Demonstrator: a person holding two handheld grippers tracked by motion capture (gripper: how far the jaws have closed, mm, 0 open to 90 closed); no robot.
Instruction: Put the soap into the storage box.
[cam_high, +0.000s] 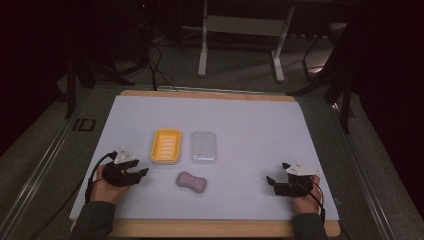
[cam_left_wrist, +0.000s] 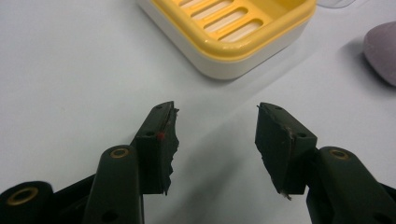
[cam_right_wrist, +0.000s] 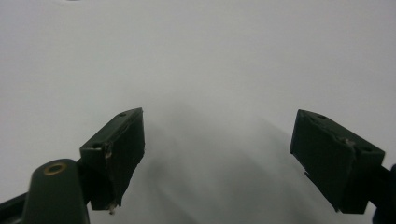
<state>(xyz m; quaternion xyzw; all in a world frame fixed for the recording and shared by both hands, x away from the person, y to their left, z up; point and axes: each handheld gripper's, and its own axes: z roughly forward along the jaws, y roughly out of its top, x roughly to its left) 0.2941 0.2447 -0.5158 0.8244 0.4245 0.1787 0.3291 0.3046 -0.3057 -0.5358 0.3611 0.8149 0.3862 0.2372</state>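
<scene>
Waiting | left gripper (cam_left_wrist: 217, 140) and right gripper (cam_right_wrist: 217, 158) both released, holding nothing | small purple peanut-shaped soap bar (cam_high: 192, 182): hard, maybe slippery, pinch its narrow middle

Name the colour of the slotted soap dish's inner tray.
Yellow, set in a white base; the soap dish shows best in the left gripper view.

- One marking can be read: dark block characters that look like "ID", on the grey frame (cam_high: 83, 124) just left of the white table top (cam_high: 260, 125).
- No other text, label, brand or number is legible anywhere.
</scene>
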